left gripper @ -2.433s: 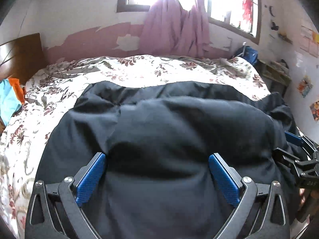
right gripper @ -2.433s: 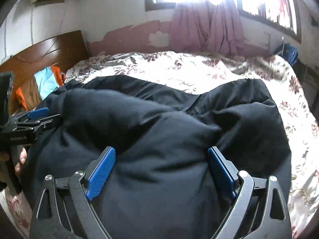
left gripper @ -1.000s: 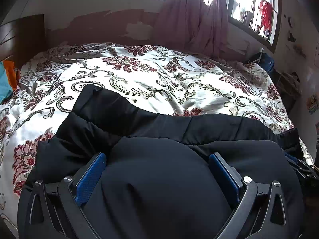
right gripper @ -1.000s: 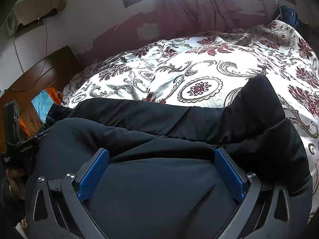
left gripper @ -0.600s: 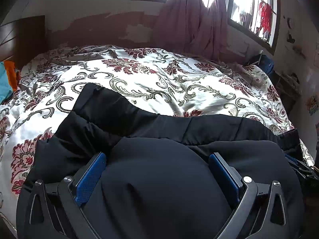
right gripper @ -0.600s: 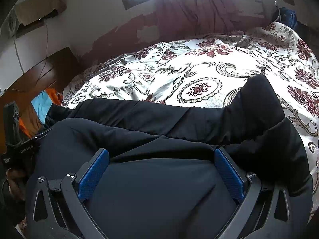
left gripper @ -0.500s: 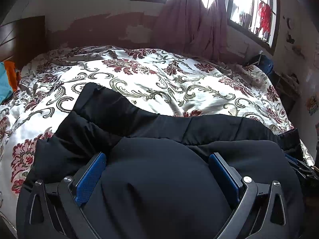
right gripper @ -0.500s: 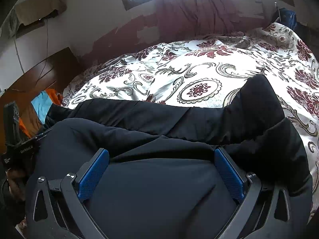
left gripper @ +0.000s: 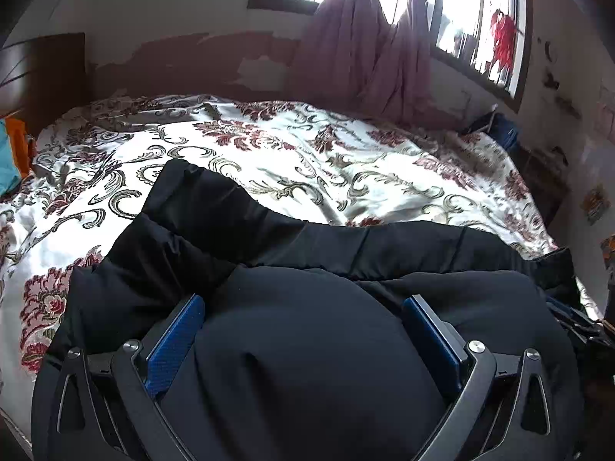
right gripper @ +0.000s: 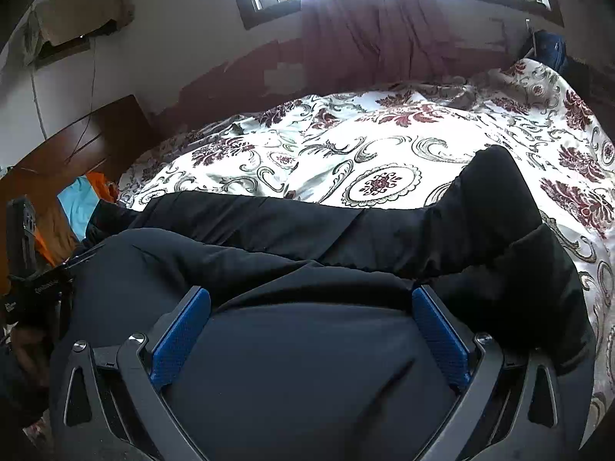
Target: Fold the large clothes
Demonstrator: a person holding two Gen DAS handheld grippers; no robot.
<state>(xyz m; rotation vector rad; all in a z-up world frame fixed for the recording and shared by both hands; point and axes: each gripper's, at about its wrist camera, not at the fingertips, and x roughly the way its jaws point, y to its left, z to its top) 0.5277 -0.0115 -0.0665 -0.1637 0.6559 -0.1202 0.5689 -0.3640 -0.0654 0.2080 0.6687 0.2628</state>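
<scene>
A large black padded jacket lies across the near part of the bed, one sleeve reaching toward the back left. In the right wrist view the same jacket shows a sleeve stretched across and a cuff pointing up at the right. My left gripper stands open, its blue pads wide apart with a bulge of jacket fabric between them. My right gripper is open too, pressed down over a fold of the jacket.
The bed carries a white bedspread with red flowers, bare beyond the jacket. A wooden headboard with orange and teal cloth is at the left. A curtained window is behind. A hand shows at the left edge.
Since 2.4 s ago the jacket has come toward the near edge, uncovering much more bedspread. Over the last second both grippers and the jacket have barely moved.
</scene>
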